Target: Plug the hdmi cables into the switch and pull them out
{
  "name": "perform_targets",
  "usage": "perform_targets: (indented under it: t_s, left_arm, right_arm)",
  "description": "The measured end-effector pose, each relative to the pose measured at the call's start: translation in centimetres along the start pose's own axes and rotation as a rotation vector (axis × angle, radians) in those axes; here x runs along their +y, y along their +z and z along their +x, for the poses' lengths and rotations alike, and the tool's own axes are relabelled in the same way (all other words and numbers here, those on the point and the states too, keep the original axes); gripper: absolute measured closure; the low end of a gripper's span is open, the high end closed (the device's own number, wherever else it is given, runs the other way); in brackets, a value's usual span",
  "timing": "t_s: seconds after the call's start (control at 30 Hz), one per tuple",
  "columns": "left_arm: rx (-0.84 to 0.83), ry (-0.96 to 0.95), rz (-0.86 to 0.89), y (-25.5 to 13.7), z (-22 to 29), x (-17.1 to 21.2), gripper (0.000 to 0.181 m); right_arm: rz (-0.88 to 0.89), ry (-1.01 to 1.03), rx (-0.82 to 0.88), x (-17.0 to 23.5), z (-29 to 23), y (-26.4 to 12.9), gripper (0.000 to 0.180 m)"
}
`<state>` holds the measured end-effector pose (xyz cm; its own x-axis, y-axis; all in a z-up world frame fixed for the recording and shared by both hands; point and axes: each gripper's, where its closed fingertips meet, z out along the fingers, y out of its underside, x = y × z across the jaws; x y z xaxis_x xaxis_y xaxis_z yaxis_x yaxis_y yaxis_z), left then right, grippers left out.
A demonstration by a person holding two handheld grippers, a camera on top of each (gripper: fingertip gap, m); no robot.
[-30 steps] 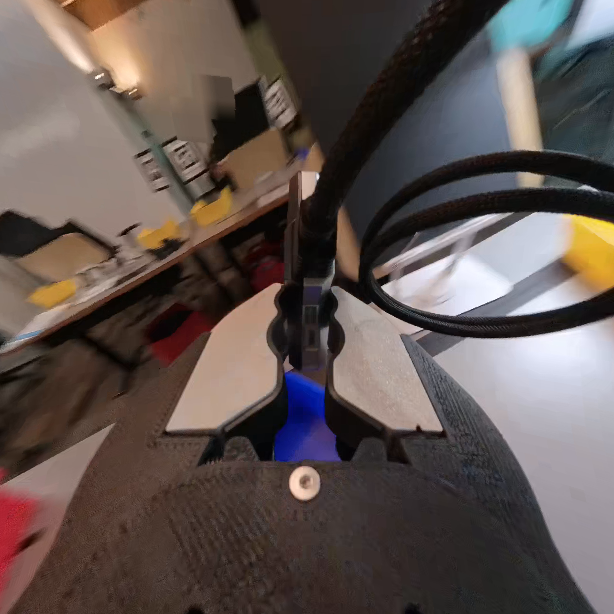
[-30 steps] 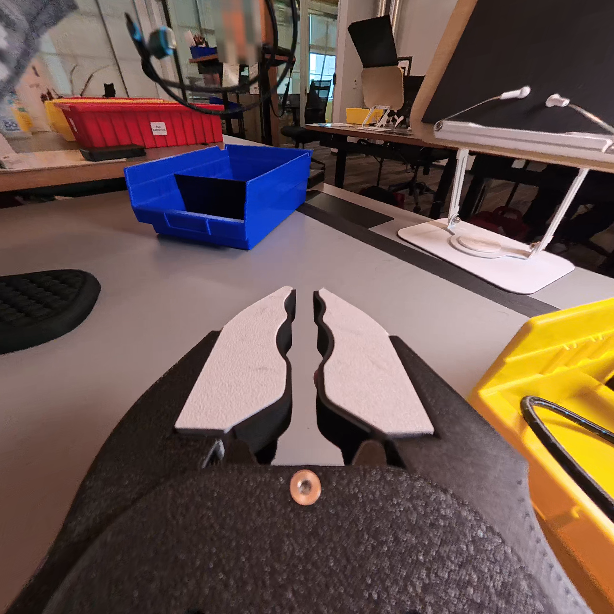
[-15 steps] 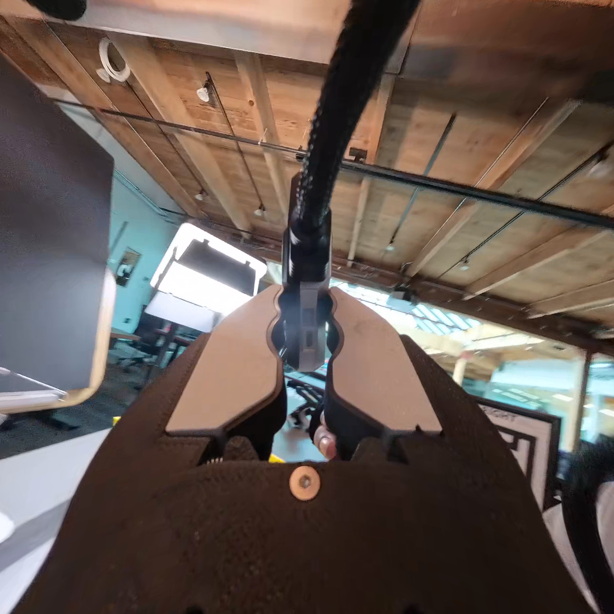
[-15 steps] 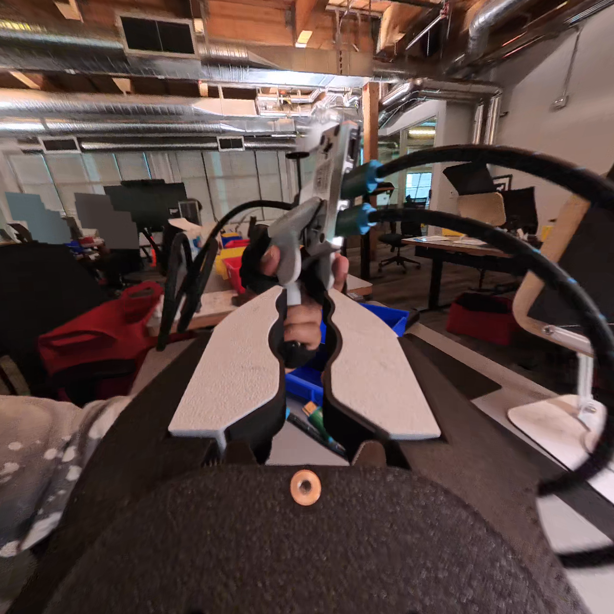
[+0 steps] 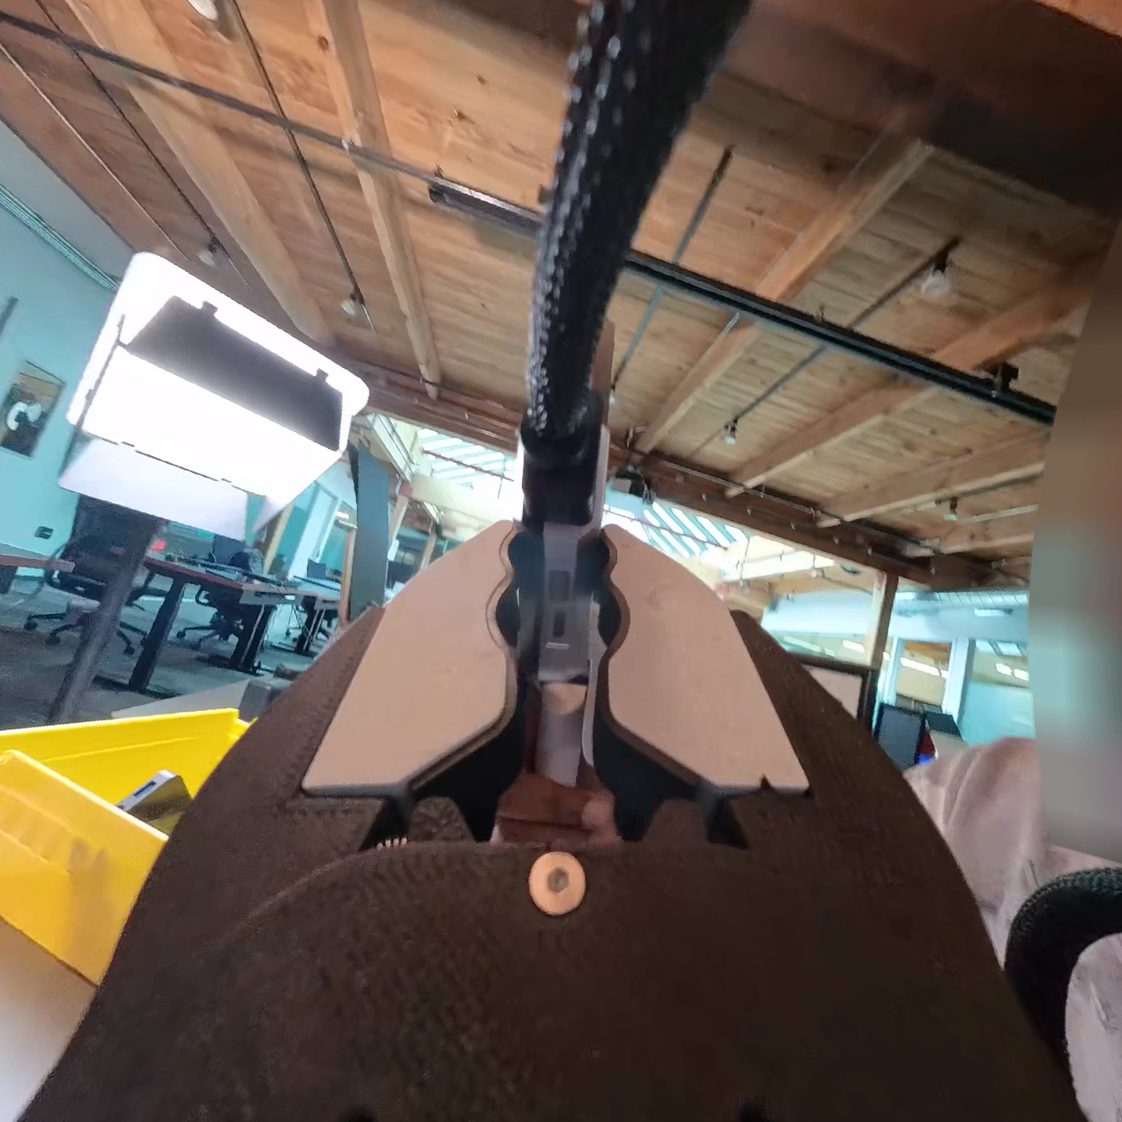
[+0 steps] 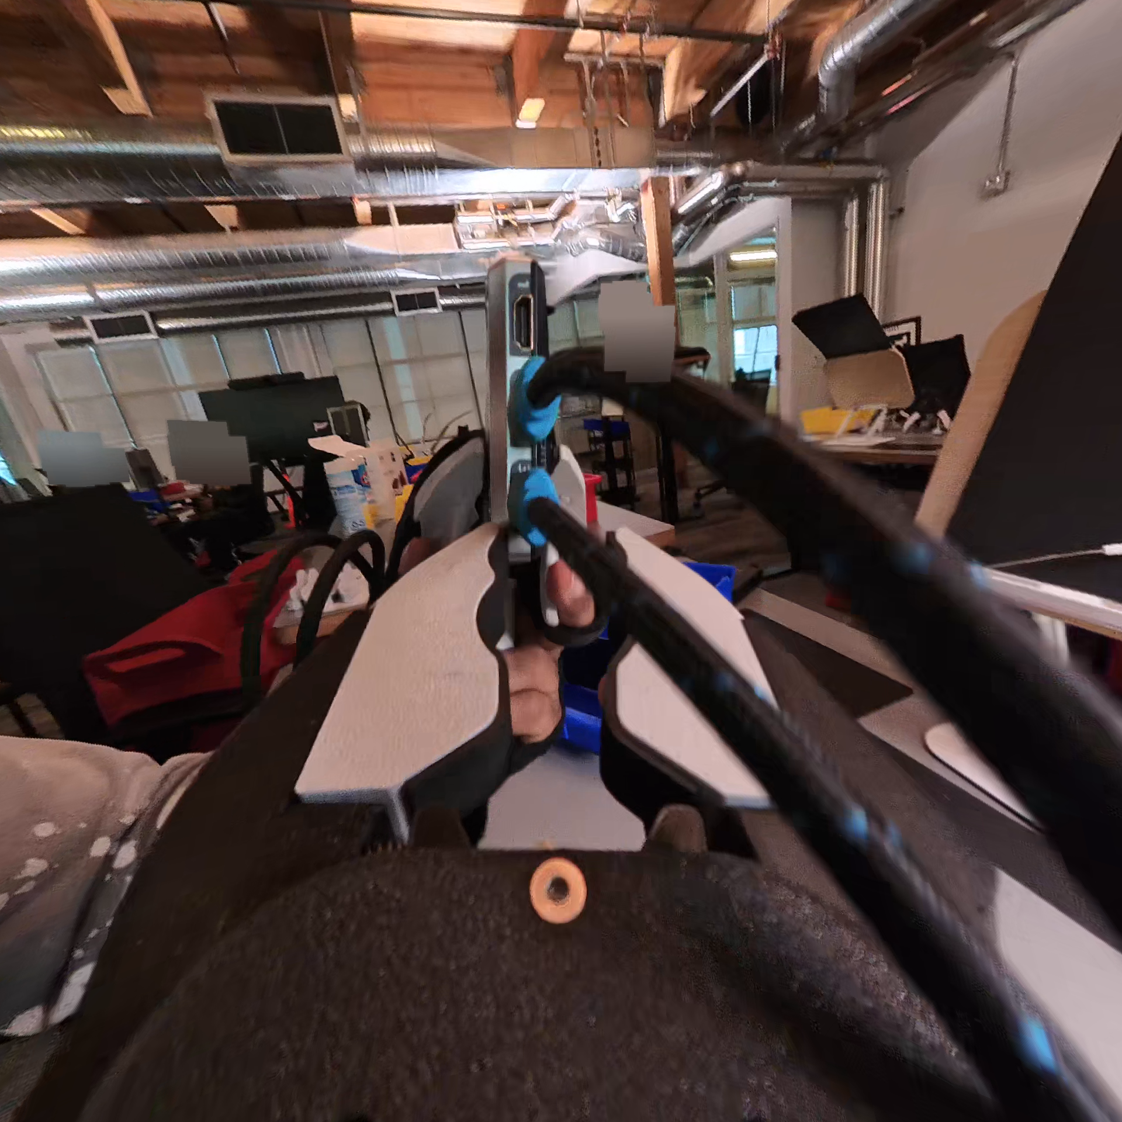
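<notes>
My left gripper [image 5: 561, 534] is shut on the thin grey HDMI switch [image 5: 561, 607], seen edge-on and held up toward the ceiling. A black braided cable [image 5: 583, 243] rises from the switch. In the right wrist view the switch [image 6: 499, 376] stands upright with two blue-ended plugs in it, an upper plug [image 6: 534, 407] and a lower plug [image 6: 534, 501]; the port above them is free. My right gripper [image 6: 552, 540] is open, its tips either side of the lower plug. That plug's black cable [image 6: 668, 656] runs back over my right finger.
A yellow bin [image 5: 73, 819] is at lower left in the left wrist view. In the right wrist view a blue bin [image 6: 704, 577] sits on the grey table [image 6: 558, 807], with a red bag [image 6: 182, 656] at left and a black board [image 6: 1032, 425] at right.
Both grippers tilted up off the table. The left one raised the switch upright. The right gripper moved up to the switch and its jaws opened wider around the lower plug.
</notes>
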<state>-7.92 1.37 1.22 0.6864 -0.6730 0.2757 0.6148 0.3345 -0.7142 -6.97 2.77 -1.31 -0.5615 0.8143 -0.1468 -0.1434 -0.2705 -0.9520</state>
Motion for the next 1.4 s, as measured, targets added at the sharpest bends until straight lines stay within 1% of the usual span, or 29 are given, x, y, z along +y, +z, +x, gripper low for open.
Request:
perform_targets:
  t_s: [0.03, 0.07, 0.13, 0.27, 0.4, 0.57, 0.7, 0.83, 0.9, 1.0, 1.07, 1.1, 1.2, 1.4]
  left_arm:
    - [0.004, 0.012, -0.028, 0.3, 0.3, 0.6, 0.158]
    - [-0.002, 0.023, -0.046, 0.6, 0.4, 1.0, 0.158]
    - [0.008, 0.027, -0.072, 0.8, 0.7, 1.2, 0.158]
    - [0.010, 0.056, -0.192, 1.0, 1.3, 1.9, 0.156]
    - [-0.007, 0.109, -0.260, 1.0, 1.7, 2.3, 0.155]
    - [-0.015, 0.103, -0.326, 0.8, 1.5, 3.0, 0.156]
    - [-0.044, 0.126, -0.303, 0.6, 0.9, 2.6, 0.158]
    - [-0.026, 0.033, -0.182, -0.3, 0.4, 0.5, 0.158]
    - [-0.025, 0.009, -0.142, -0.7, 0.2, -0.4, 0.159]
    - [-0.019, 0.020, -0.184, -0.3, 0.4, 0.6, 0.158]
    - [-0.016, 0.025, -0.227, 0.4, 0.6, 2.2, 0.157]
    - [-0.024, 0.027, -0.233, 0.6, 0.4, 2.7, 0.157]
    - [-0.019, -0.006, -0.228, 0.5, 0.2, 2.8, 0.158]
    - [-0.040, 0.007, -0.239, 0.4, -0.1, 2.8, 0.158]
  right_arm:
    - [0.021, 0.008, -0.035, -0.4, -0.5, -0.2, 0.156]
    - [0.027, 0.015, -0.062, -0.7, -0.9, -0.4, 0.166]
    - [0.006, 0.004, -0.084, -0.8, -1.1, -0.7, 0.168]
    - [-0.034, 0.002, -0.130, -0.8, -1.6, -1.2, 0.168]
    - [-0.059, 0.024, -0.173, -0.5, -1.8, -1.4, 0.168]
    - [-0.080, 0.059, -0.183, -0.1, -1.6, -1.5, 0.168]
    - [-0.053, 0.056, -0.151, 0.0, -1.1, -1.1, 0.167]
    - [-0.022, 0.024, -0.112, -0.6, -0.1, -1.8, 0.167]
    - [-0.032, 0.015, -0.117, -0.6, -0.1, -2.0, 0.163]
    - [-0.064, -0.033, -0.106, 0.1, -0.5, -1.5, 0.158]
    - [-0.062, -0.046, -0.106, 0.3, -0.8, -1.1, 0.158]
    - [-0.051, -0.038, -0.115, 0.2, -0.9, -1.2, 0.163]
    - [-0.058, -0.013, -0.107, 0.2, -0.5, -1.4, 0.167]
    - [-0.035, -0.009, -0.098, -0.1, -0.1, -1.6, 0.166]
